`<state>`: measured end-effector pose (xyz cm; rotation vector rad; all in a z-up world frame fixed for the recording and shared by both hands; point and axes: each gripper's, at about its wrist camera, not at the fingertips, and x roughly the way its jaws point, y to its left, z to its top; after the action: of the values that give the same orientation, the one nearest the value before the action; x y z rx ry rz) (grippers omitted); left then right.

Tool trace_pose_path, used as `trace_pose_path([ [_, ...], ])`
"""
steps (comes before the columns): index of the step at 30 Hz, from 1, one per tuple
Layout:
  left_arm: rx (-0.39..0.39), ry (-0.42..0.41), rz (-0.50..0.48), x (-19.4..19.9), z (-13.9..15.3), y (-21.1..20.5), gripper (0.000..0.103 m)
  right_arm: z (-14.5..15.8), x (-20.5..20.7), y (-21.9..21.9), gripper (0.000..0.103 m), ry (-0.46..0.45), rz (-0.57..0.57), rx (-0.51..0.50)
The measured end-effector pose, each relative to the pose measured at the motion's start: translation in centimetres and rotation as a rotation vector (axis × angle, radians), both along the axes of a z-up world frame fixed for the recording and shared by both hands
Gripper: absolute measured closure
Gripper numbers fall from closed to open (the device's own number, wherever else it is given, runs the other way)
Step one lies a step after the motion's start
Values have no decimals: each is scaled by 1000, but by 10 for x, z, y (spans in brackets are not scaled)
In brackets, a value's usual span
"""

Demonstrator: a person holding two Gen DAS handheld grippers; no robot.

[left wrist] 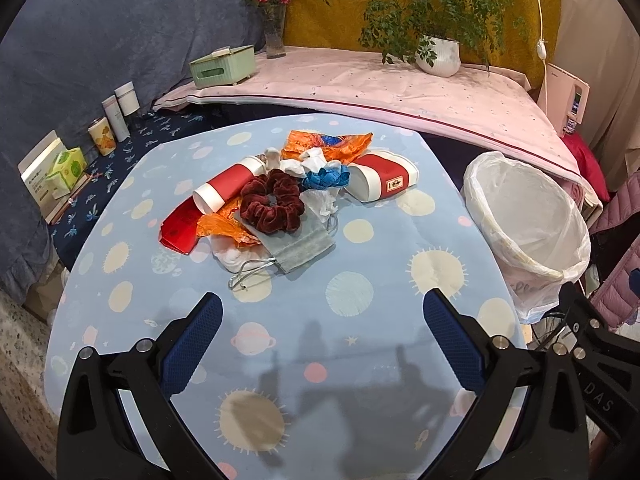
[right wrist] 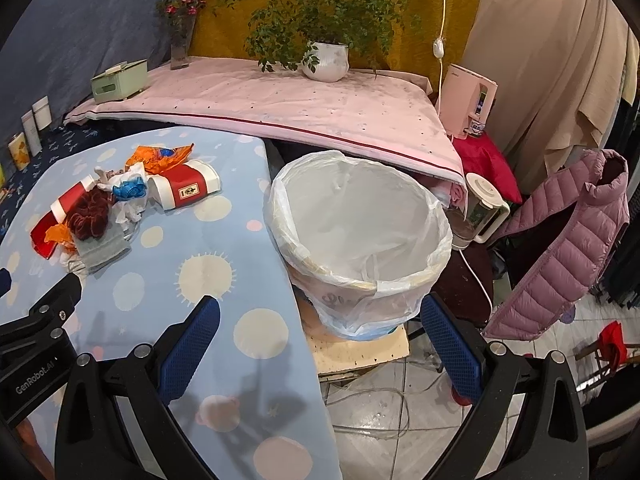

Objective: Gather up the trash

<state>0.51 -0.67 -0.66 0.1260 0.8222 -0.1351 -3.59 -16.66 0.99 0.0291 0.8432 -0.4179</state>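
- Left gripper [left wrist: 322,336]: jaws spread wide, nothing between them, hovering over the blue planet-print tablecloth [left wrist: 360,360], near edge. Trash pile sits at 12 o'clock from it, apart.
- Right gripper [right wrist: 320,340]: also wide open and empty, straddling the table edge; lined wastebasket [right wrist: 356,216] at 12 o'clock, trash at 10 o'clock.
- Pile, all touching/overlapping: two red-and-white paper cups [left wrist: 228,186], maroon scrunchie [left wrist: 272,202], grey face mask [left wrist: 298,246] w/ ear loops, orange wrapper [left wrist: 328,144], crumpled tissue [left wrist: 320,200], blue scrap [left wrist: 326,178].
- Risks (judgement):
  - a pinch could drag a neighbour along, since the scrunchie lies on the mask and a mask loop could snag.
  - cups are light and lie on their sides, so they may roll or crush.
  - the liner is loose, so a low pass could catch it.
  - the scrunchie may not be trash at all.
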Motion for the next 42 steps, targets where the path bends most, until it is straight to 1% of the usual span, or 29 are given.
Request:
trace_pose_path([
  [5, -23, 4, -9, 9, -6, 8, 7, -2, 6, 0, 7, -10, -16, -6],
  [9, -43, 3, 11, 21, -12, 23, 7, -5, 14, 0, 7, -17, -20, -2],
  [14, -43, 3, 51, 39, -21, 45, 7, -11, 26, 4, 7, -21, -17, 2],
  [20, -75, 61, 79, 62, -39, 75, 7, -20, 43, 13, 7, -11, -4, 11],
  [25, -81, 100, 96, 78, -54, 91, 7, -27, 59, 26, 7, 2, 22, 17],
  [29, -103, 127, 99, 88, -61, 103, 7, -31, 71, 38, 7, 11, 46, 11],
  [36, -158, 127, 97, 96, -56, 115, 7, -35, 87, 55, 7, 22, 79, 21],
  [42, -184, 115, 66, 116, -43, 99, 7, -35, 103, 64, 7, 25, 98, 39],
])
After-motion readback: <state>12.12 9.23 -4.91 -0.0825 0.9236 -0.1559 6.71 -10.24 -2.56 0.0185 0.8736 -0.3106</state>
